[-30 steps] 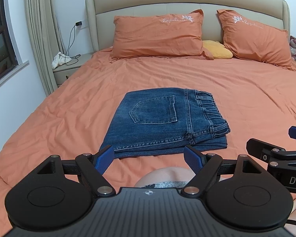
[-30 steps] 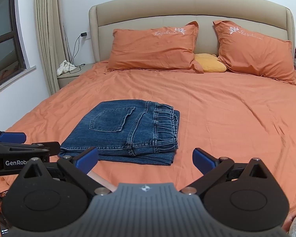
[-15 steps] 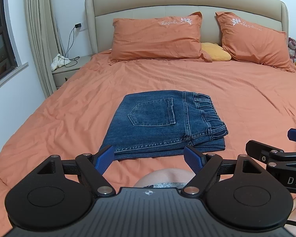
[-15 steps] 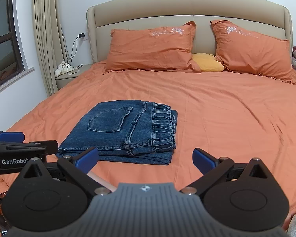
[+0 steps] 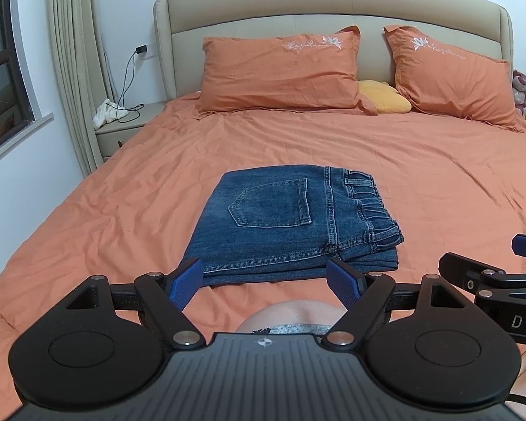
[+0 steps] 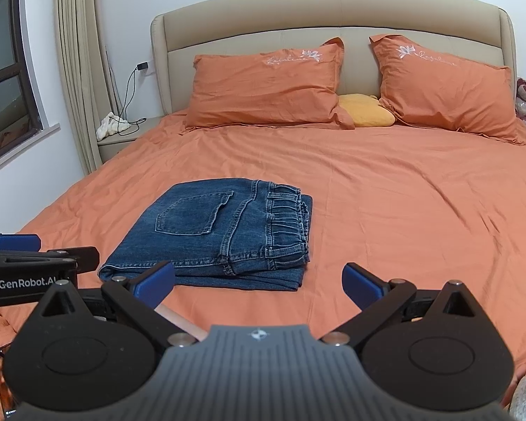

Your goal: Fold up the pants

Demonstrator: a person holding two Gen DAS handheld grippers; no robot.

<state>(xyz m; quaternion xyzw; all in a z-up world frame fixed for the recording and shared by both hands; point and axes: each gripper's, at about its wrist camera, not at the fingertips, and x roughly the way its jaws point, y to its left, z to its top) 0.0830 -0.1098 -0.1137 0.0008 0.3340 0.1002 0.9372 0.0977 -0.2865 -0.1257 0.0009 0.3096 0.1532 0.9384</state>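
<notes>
The blue jeans (image 5: pixel 291 221) lie folded in a neat rectangle on the orange bed (image 5: pixel 122 210), back pocket up and waistband to the right. They also show in the right wrist view (image 6: pixel 214 235). My left gripper (image 5: pixel 268 286) is open and empty, held back from the near edge of the jeans. My right gripper (image 6: pixel 259 286) is open and empty, also held back, a little right of the jeans. Each gripper shows at the side of the other's view.
Two orange pillows (image 5: pixel 280 70) and a yellow cushion (image 5: pixel 385 100) lie by the beige headboard. A nightstand (image 5: pixel 122 129) with a white cloth and a charger cable stands at the left, next to curtains and a window. A person's knee (image 5: pixel 294 315) is below the left gripper.
Both grippers have drawn back slightly from the bed, still open. The jeans have not moved.
</notes>
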